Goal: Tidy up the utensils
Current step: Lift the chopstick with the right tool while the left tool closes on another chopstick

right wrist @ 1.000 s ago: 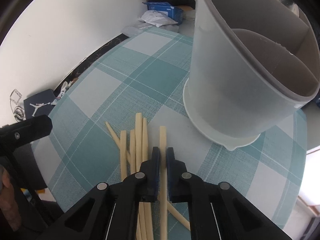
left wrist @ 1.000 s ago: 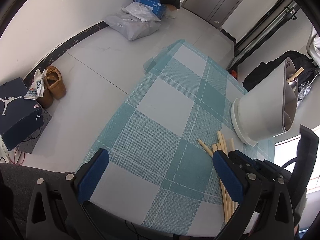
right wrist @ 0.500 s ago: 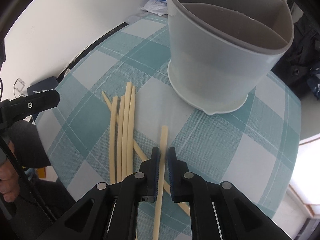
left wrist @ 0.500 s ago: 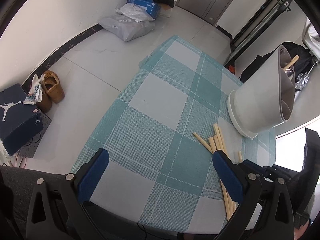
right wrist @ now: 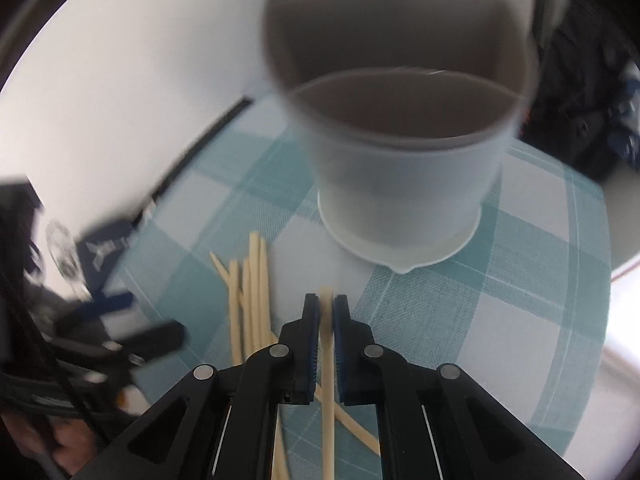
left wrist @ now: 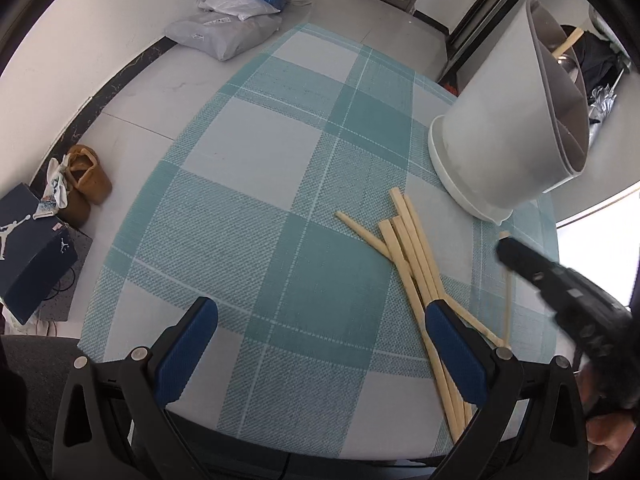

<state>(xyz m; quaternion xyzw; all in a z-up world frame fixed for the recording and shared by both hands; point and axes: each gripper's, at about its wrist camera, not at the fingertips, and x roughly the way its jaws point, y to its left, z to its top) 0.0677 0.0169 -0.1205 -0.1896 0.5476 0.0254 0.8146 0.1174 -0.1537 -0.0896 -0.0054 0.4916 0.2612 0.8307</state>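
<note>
Several pale wooden chopsticks (left wrist: 412, 256) lie in a loose bundle on the teal checked tablecloth (left wrist: 280, 208); they also show in the right wrist view (right wrist: 250, 300). My right gripper (right wrist: 326, 312) is shut on one chopstick (right wrist: 328, 380) and holds it lifted, pointing toward the white divided utensil holder (right wrist: 400, 184). The holder (left wrist: 508, 132) stands at the far right and has utensils in its back compartment. My left gripper (left wrist: 320, 340) is open and empty above the table's near edge. The right gripper (left wrist: 560, 292) shows at the right of the left wrist view.
The table's left edge drops to a grey floor with a shoe box (left wrist: 28, 248), brown shoes (left wrist: 84, 184) and bags (left wrist: 228, 28) by the wall. Dark clothing (right wrist: 580, 100) lies behind the holder.
My right gripper has lifted the single chopstick off the table and swung up toward the holder. My left gripper has pulled back and risen a little.
</note>
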